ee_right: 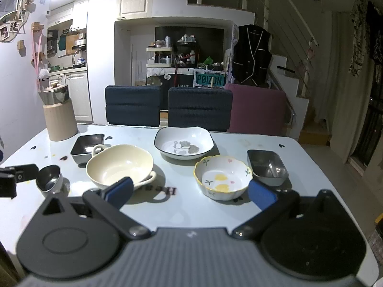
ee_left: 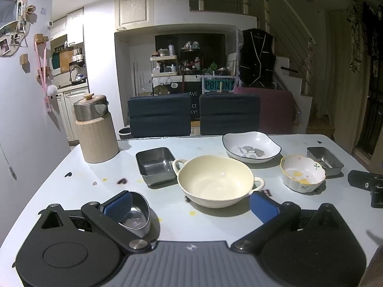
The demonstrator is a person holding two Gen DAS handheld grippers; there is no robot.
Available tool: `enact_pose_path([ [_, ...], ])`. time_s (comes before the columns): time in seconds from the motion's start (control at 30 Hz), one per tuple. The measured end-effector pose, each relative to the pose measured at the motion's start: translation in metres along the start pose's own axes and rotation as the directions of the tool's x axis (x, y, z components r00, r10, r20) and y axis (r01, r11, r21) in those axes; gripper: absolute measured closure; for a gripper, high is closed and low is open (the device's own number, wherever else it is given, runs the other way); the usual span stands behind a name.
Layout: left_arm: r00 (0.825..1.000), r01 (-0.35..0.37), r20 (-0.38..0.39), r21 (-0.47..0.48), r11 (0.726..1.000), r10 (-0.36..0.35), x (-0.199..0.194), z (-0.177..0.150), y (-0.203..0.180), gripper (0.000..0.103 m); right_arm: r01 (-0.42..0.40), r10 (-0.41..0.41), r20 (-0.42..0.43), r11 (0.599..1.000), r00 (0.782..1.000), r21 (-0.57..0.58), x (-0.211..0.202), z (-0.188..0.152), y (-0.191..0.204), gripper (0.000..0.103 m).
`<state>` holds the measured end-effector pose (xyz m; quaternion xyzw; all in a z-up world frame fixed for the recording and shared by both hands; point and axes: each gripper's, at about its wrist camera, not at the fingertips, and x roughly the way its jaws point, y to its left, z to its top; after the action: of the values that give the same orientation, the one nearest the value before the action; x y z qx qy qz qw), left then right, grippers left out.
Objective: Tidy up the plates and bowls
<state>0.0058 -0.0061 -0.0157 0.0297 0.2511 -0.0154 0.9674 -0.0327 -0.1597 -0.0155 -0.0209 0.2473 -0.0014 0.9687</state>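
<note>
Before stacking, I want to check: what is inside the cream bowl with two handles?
The cream bowl looks empty; its glossy inside shows only light reflections. From the right wrist view, the near inner wall is hidden by the rim.

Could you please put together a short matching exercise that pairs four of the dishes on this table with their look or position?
Things:
1. cream bowl
2. flowered bowl
3. square white plate
4. heart-shaped metal dish

Descriptions:
A. dark rim, grey leaf print, farthest back
B. two loop handles
C. yellow scalloped rim
D. small and shiny, at the left near the left gripper

Pairs: 1-B, 2-C, 3-A, 4-D
</note>
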Motion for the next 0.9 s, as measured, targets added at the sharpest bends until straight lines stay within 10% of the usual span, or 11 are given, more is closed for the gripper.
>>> enact_pose_path([
  [0.9, 1.0, 0.005, -0.004, -0.006, 1.0, -0.005, -0.0025, 0.0032, 0.0004, 0.0, -0.002, 0.002, -0.01, 1.0, 1.0, -0.003, 0.001, -0.0006, 0.0011, 0.0],
])
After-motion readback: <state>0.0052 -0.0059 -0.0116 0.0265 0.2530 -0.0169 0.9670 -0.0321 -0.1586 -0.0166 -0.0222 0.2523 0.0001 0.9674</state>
